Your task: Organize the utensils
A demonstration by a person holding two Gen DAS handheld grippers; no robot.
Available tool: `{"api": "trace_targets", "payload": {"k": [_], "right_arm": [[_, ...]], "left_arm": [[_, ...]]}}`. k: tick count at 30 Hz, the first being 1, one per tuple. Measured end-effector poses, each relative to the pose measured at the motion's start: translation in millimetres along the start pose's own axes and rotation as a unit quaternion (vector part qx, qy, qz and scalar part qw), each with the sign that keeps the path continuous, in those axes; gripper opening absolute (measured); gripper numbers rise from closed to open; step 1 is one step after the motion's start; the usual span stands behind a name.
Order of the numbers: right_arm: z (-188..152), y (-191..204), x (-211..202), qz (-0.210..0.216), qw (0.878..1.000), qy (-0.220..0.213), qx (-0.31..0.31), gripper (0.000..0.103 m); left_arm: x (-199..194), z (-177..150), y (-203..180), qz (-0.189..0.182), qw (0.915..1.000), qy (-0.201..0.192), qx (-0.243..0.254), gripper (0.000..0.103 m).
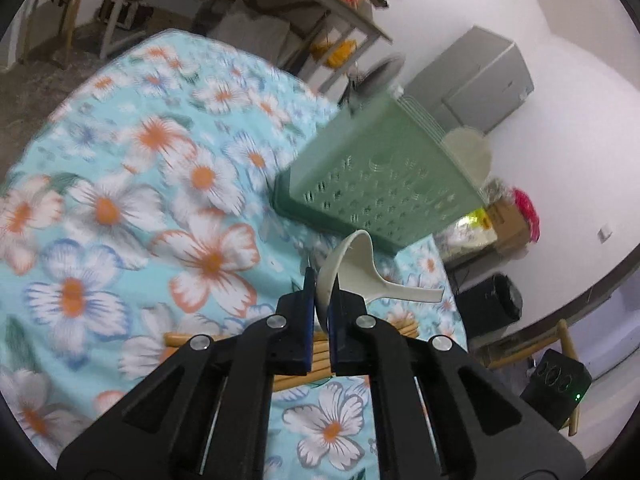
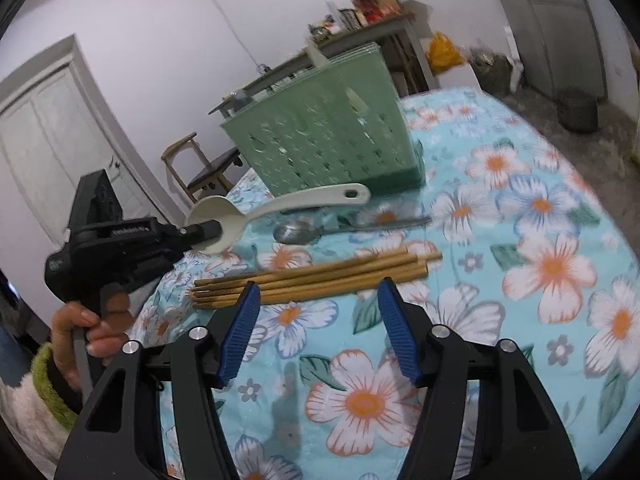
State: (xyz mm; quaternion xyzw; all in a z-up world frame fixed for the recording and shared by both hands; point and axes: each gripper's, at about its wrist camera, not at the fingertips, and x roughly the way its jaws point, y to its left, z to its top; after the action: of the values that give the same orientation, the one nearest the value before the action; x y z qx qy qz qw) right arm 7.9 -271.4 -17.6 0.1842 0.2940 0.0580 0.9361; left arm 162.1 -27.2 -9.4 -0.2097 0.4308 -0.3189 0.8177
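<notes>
The ladle is pinched by its bowl rim in the left gripper, near the holder, likely for lifting in. The right gripper is held open above the chopsticks, 1 spoon beyond.

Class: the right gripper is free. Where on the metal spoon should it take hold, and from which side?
Grip the metal spoon by its thin handle, which points away from the left gripper. Come from above, probably: it lies flat on the tablecloth, between the chopsticks and the green basket.

left tongs: clamped shut | right tongs: jaws apart
</notes>
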Motion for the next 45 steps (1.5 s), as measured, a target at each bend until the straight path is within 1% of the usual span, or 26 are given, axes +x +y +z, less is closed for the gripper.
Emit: {"api": "trace_targets", "payload": {"k": [2,5,7,9,12,14,18,21,22,24,27,28,34,36,39,41,43,45], "right_arm": [[6.9,13.6,-2.2,-0.003,0.999,-0.004,-0.04,0.054],[18.4,38.3,0.2,-0.016,0.993,-0.01,-0.12,0.048],[25.1,54.3,6.8,-0.028,0.984,-0.01,-0.174,0.044],[31.6,67.8,19.7,-0.04,0.973,-0.003,-0.226,0.039],[36.0,79.3,39.1,-0.051,0.96,0.014,-0.276,0.032],[37.2,85.2,58.9,-0.056,0.949,0.035,-0.308,0.029],[33.5,92.4,89.4,-0.066,0.934,0.069,-0.344,0.025],[28.8,98.1,109.2,-0.084,0.921,0.089,-0.369,0.023],[26.7,100.0,116.4,-0.092,0.916,0.097,-0.379,0.023],[23.3,102.4,124.0,-0.102,0.908,0.106,-0.393,0.022],[15.9,104.5,136.4,-0.126,0.893,0.123,-0.414,0.019],[14.4,105.0,138.8,-0.132,0.89,0.127,-0.417,0.018],[7.1,100.0,149.5,-0.155,0.882,0.137,-0.423,0.012],[6.0,100.4,152.7,-0.156,0.883,0.138,-0.421,0.008],[7.5,99.8,153.9,-0.16,0.884,0.128,-0.421,0.006],[8.6,100.7,149.1,-0.159,0.887,0.117,-0.417,0.005],[12.5,100.9,138.8,-0.155,0.894,0.104,-0.408,0.005],[19.4,100.7,126.1,-0.15,0.903,0.091,-0.392,0.005]], "left_arm": [[-18.0,1.8,-0.1,0.01,0.9996,-0.025,0.003,0.004],[-44.3,5.0,4.3,0.026,0.9979,-0.06,0.003,0.004],[-57.1,6.6,9.0,0.036,0.9963,-0.078,0.0,0.004],[-69.3,8.2,15.6,0.046,0.9943,-0.096,-0.008,0.004],[-79.8,10.0,26.0,0.058,0.9919,-0.112,-0.021,0.004],[-84.4,11.6,35.9,0.061,0.9905,-0.119,-0.034,0.004],[-86.3,10.8,55.9,0.069,0.9881,-0.125,-0.057,0.004],[-86.7,12.2,69.3,0.069,0.9867,-0.128,-0.073,0.004],[-86.3,12.6,73.0,0.069,0.9863,-0.129,-0.077,0.004],[-87.9,12.3,79.9,0.068,0.9855,-0.131,-0.083,0.004],[-87.7,12.6,88.3,0.065,0.9849,-0.132,-0.091,0.004],[-87.1,12.6,90.7,0.065,0.9849,-0.131,-0.093,0.004],[-85.9,12.0,97.9,0.064,0.9845,-0.131,-0.096,0.004],[-85.7,12.3,97.5,0.065,0.9846,-0.131,-0.095,0.004],[-86.9,11.4,98.9,0.066,0.9839,-0.135,-0.097,0.004],[-89.9,10.5,98.4,0.065,0.9837,-0.138,-0.095,0.004],[-93.9,10.3,94.6,0.066,0.9836,-0.143,-0.089,0.004],[-99.0,10.7,88.7,0.064,0.9833,-0.149,-0.082,0.004]]}}
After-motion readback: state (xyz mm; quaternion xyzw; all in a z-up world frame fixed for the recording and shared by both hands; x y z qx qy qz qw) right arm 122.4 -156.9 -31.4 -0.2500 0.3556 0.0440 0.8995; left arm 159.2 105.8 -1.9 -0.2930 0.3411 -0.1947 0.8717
